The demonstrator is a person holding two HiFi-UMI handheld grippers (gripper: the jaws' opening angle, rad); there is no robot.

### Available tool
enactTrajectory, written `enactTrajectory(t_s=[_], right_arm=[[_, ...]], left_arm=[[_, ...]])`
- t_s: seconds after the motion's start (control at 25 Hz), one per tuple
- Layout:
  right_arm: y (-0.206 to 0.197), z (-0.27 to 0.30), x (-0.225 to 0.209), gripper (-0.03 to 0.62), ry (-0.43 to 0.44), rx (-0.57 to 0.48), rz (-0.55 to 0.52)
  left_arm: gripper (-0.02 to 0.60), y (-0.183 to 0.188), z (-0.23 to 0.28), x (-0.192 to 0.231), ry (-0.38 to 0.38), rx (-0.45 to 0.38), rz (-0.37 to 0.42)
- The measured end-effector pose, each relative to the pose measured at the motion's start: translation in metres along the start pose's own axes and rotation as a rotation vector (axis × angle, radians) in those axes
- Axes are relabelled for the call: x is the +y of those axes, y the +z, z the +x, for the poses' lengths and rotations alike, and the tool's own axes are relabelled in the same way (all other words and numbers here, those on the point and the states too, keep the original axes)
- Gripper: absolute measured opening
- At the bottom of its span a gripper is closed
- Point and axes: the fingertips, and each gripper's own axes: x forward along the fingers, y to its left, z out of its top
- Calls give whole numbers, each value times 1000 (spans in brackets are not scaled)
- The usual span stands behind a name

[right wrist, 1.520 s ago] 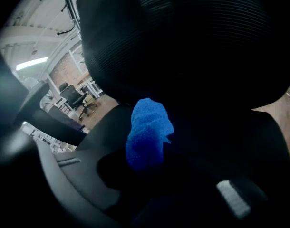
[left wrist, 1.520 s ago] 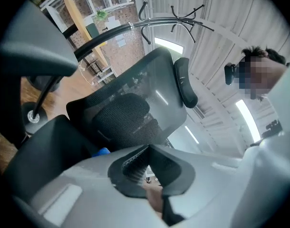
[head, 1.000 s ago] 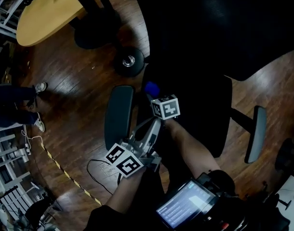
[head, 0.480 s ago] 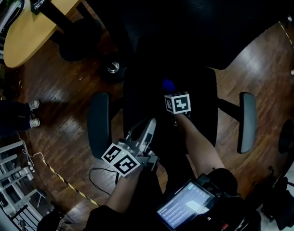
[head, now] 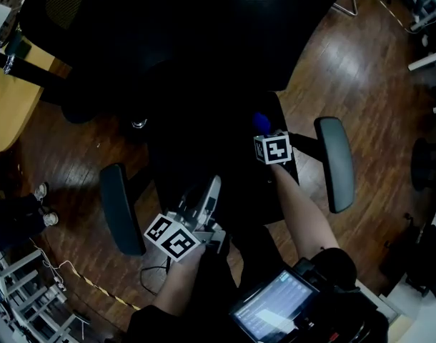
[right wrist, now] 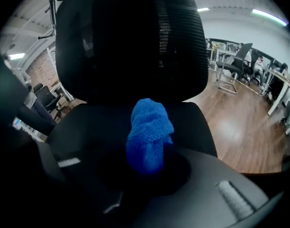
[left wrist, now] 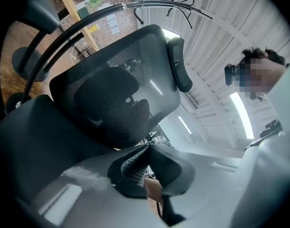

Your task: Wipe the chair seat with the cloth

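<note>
The black office chair's seat (head: 204, 148) lies below me between its two armrests (head: 121, 209) (head: 334, 161). My right gripper (head: 263, 130) is shut on a bunched blue cloth (head: 261, 121), which rests on the seat's right part toward the backrest. In the right gripper view the cloth (right wrist: 149, 133) sticks up from the dark jaws in front of the seat (right wrist: 83, 127) and the backrest (right wrist: 135, 42). My left gripper (head: 211, 186) hovers over the seat's front; its jaws look shut with nothing between them (left wrist: 147, 146), pointing at the mesh backrest (left wrist: 111, 99) and headrest (left wrist: 178, 70).
Wooden floor (head: 389, 84) surrounds the chair. A light wooden table (head: 5, 109) stands at the left, with a person's shoes (head: 42, 191) near it. A coat rack (left wrist: 183, 6) rises behind the chair. Other chairs and desks (right wrist: 235, 63) stand at the right.
The right gripper has carried the cloth rightward across the seat and away from the backrest. The chair now sits squarer to me, and the left gripper has stayed over the seat's front.
</note>
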Motion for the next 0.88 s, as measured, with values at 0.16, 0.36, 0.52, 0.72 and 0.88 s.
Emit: enactTrajectory(t_s=[0.16, 0.36, 0.52, 0.72, 0.88], right_arm=[[-7, 3, -6, 48, -12, 5, -14], [-2, 0, 5, 48, -14, -4, -30], [7, 8, 76, 48, 98, -11, -86], [3, 31, 182, 48, 242, 22, -147], [-15, 42, 258, 48, 351, 54, -183]], left_arm=[[-6, -7, 6, 3, -5, 15, 1], [-6, 0, 0, 1, -3, -4, 3], [-6, 16, -25, 2, 32, -50, 0], [-6, 43, -63, 10, 87, -133, -1], [-6, 53, -92, 18, 120, -184, 0]])
